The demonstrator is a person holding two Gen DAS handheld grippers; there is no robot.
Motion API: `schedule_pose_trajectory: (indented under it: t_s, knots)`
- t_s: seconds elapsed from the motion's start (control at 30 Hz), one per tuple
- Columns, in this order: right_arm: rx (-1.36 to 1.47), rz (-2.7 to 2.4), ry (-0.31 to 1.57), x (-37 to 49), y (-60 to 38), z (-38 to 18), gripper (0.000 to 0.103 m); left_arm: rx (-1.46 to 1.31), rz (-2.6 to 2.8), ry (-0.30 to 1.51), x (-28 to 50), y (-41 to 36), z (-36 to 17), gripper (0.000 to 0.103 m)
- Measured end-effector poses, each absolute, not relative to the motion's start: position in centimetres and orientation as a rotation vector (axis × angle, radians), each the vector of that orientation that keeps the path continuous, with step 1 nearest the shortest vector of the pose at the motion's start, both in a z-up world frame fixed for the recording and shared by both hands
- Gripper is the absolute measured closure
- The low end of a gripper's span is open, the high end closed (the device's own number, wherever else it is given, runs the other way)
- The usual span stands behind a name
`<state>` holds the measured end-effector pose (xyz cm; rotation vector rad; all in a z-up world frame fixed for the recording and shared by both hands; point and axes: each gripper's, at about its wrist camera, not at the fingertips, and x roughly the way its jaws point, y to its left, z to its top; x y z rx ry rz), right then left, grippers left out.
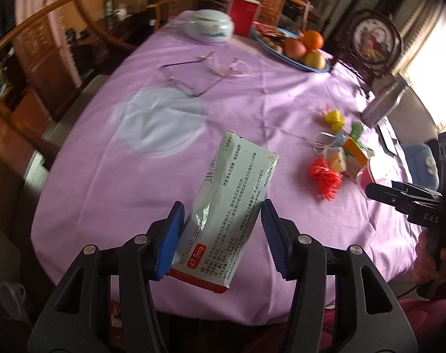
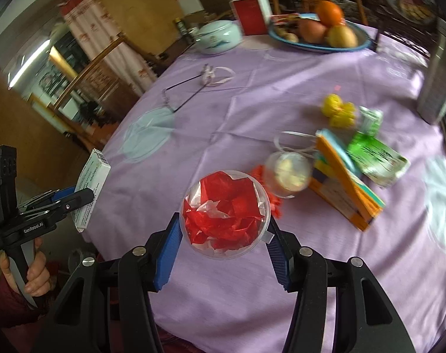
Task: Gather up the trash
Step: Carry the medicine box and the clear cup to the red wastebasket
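Crumpled medicine box clamped between the pads of the left gripper, lifted clear of the purple tablecloth; clear cup of red wrapper pinched across its rim by the right gripper, also off the table. Could slip: flattened box held only near its lower end, round cup wall slick. More litter, yellow wrappers and orange packet, left near the fruit plate.
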<state>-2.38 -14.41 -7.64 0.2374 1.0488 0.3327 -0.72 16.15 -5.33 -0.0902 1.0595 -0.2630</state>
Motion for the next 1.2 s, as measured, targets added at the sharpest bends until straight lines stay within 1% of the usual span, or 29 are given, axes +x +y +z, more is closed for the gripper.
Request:
schedule_pose_trajectory:
  t_s: [0.37, 0.6, 0.77, 0.93, 0.97, 1.0, 1.03, 1.17, 1.2]
  knots:
    - [0.162, 0.465, 1.065, -1.0, -9.0, -7.2, 0.048, -0.17, -0.116, 1.045, -3.7, 21.6, -5.2, 0.05]
    - [0.096, 0.57, 1.093, -0.1, -3.8, -7.3, 0.048, -0.24, 0.014, 1.052, -6.9, 26.6, -5.8, 0.049]
    - [0.038, 0.649, 1.116, 0.2, 0.5, -7.4, 0.048, -0.318, 0.142, 1.1, -10.6, 31.7, -7.8, 0.049]
    - [-0.005, 0.695, 1.117, 0.2, 4.2, -6.9, 0.048, -0.405, 0.244, 1.175, -13.7, 36.5, -11.1, 0.049]
    - [-0.011, 0.699, 1.118, 0.2, 4.7, -6.7, 0.048, -0.425, 0.256, 1.193, -14.2, 37.4, -11.8, 0.047]
    - [-0.019, 0.706, 1.121, 0.2, 5.4, -6.6, 0.048, -0.439, 0.27, 1.208, -14.4, 37.9, -12.3, 0.036]
    - [-0.026, 0.712, 1.123, 0.2, 5.9, -6.6, 0.048, -0.462, 0.311, 1.231, -14.9, 39.0, -13.0, 0.031]
    - [-0.066, 0.763, 1.149, 0.4, 9.4, -6.8, 0.048, -0.529, 0.381, 1.227, -16.7, 41.5, -13.4, 0.02]
    - [-0.077, 0.783, 1.155, 0.4, 10.2, -6.9, 0.048, -0.539, 0.406, 1.217, -17.3, 42.1, -13.1, 0.02]
